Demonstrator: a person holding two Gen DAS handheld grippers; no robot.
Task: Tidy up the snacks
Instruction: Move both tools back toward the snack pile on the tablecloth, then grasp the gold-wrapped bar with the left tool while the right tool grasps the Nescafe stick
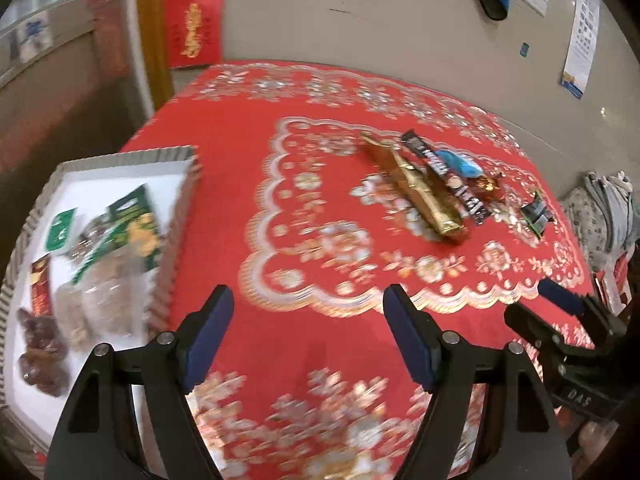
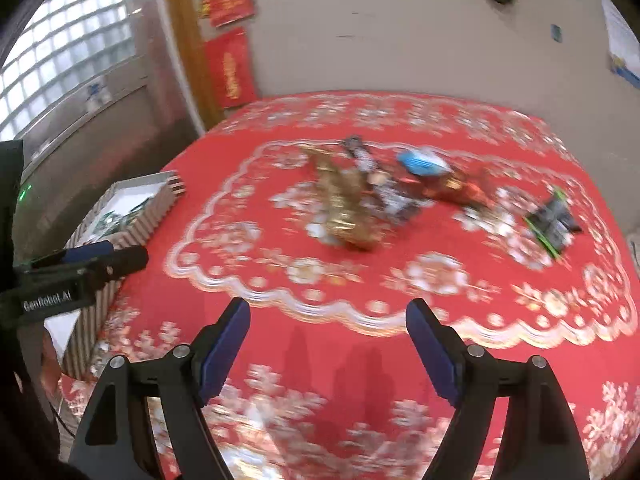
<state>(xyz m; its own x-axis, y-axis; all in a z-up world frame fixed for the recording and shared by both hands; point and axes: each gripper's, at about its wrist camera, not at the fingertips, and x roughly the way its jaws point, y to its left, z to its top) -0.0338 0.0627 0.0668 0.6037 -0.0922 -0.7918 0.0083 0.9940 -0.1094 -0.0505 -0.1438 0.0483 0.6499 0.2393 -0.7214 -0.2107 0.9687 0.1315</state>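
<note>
**Both grippers spread wide above the red cloth, snacks ahead**

The left gripper (image 1: 308, 300) fills the bottom of its frame, black arms angled up to blue padded fingers (image 1: 210, 332) standing far apart with nothing between them. The right gripper (image 2: 328, 316) is posed the same way low in its own frame, released and empty; it also shows at the lower right edge of the left view.

Under both lies a red tablecloth (image 1: 328, 240) with glossy gold-and-white floral scallops. At the left of the left view sits a box (image 1: 180, 216) with ribbed, striped walls and a white floor, holding green packets (image 1: 132, 224), clear wrapped pieces and brown sweets, all blurred.

In the upper right of the cloth lies a loose cluster: a long gold foil bar (image 1: 416, 192) touching a dark bar (image 1: 448, 178), a blue packet (image 1: 458, 162) and a red-brown wrapped sweet (image 1: 486, 186) just beyond, and a small dark packet with green trim (image 1: 536, 212) set apart to the right.

Bare cloth stretches between fingers and cluster; the table's far edge meets a beige wall (image 1: 400, 20).
</note>
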